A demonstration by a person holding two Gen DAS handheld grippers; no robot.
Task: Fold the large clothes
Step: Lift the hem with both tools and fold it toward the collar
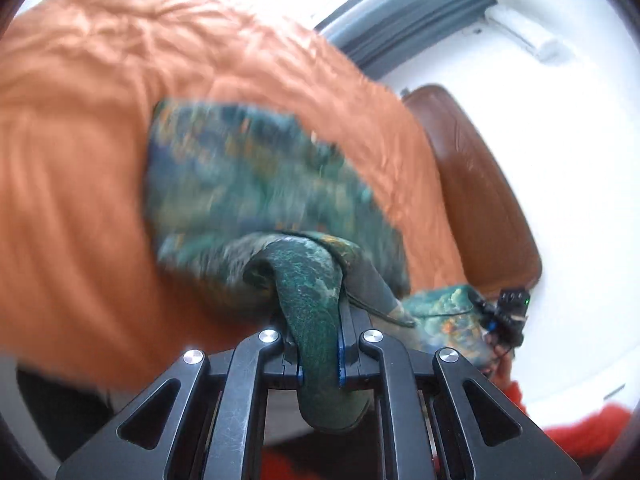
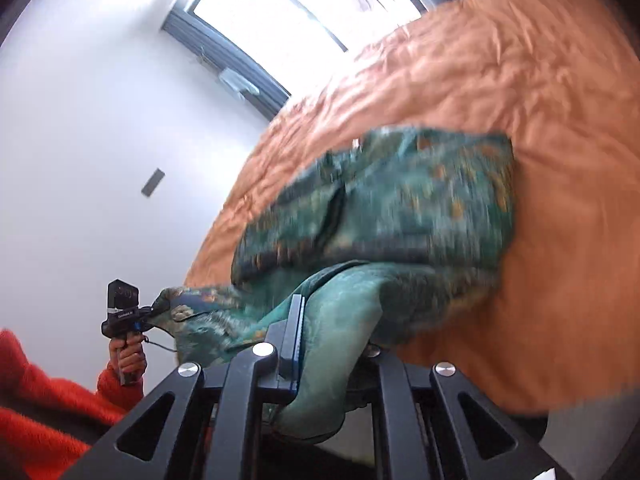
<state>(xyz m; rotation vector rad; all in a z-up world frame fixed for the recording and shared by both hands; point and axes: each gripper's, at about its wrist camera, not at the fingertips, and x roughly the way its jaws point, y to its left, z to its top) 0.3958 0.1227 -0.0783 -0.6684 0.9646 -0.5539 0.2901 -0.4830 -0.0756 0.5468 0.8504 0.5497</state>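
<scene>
Both tongs are clamped on the same green patterned garment (image 1: 248,176). Left tongs (image 1: 320,344) pinch a thick fold of its cloth between closed fingers, the fold running back over the mechanism toward the camera. Right tongs (image 2: 320,344) grip another bunched edge in the same way; the cloth drapes over their right finger and hides it.

From both grips the garment stretches forward onto the orange bedspread (image 1: 80,200), and its far part lies there, blurred. In the left wrist view the right tongs (image 1: 505,316) show at the garment's other corner, beside a brown leather headboard (image 1: 480,184). In the right wrist view a hand (image 2: 129,356) in a red sleeve (image 2: 48,400) holds the left tongs (image 2: 132,314), below a window (image 2: 296,12).
</scene>
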